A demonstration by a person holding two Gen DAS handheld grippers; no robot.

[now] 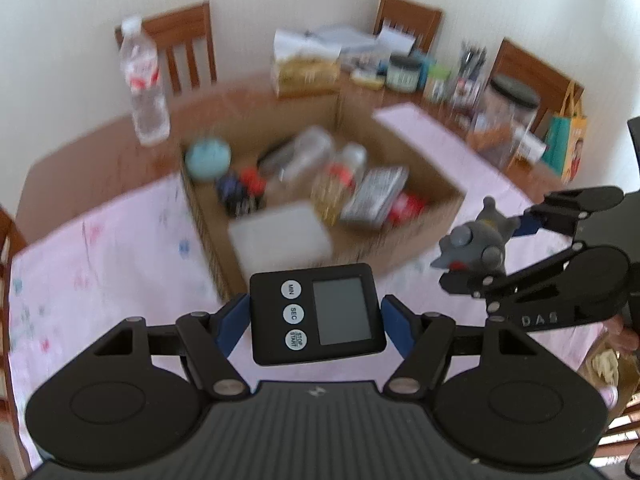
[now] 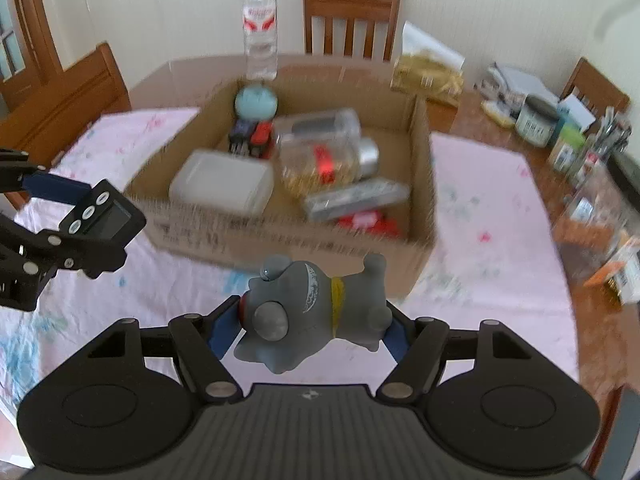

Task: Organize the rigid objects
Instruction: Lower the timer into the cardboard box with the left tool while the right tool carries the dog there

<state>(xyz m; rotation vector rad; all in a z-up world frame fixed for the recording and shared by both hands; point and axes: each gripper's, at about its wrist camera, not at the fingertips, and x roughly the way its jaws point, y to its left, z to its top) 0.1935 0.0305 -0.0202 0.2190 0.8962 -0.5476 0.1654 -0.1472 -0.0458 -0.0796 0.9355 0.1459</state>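
the left gripper (image 1: 316, 314) is pinching a black digital timer (image 1: 316, 312) by its two short sides, blue pads flat against the casing, and it hangs above the pink cloth (image 1: 100, 248) just short of the near wall of the cardboard box (image 1: 404, 136). the right gripper (image 2: 310, 326) is pressed in on a grey toy animal (image 2: 316, 308) with bulging eyes and a yellow collar, gripped across its head end and rump, also above the cloth near the box's near wall, toward its right corner. the timer looks light, stiff and smooth-shelled; its flat parallel sides give a sure hold, though the plastic may slip if the squeeze eases, and the screen is best kept clear of knocks. the toy looks light too, probably rubbery with some give, so its rounded body could twist or squirm between the pads; a hold across the thick middle of the trunk would likely be steadier than one on the snout or legs. the box already holds jars, a white lidded container and small toys, and free room seems likeliest near its front wall.
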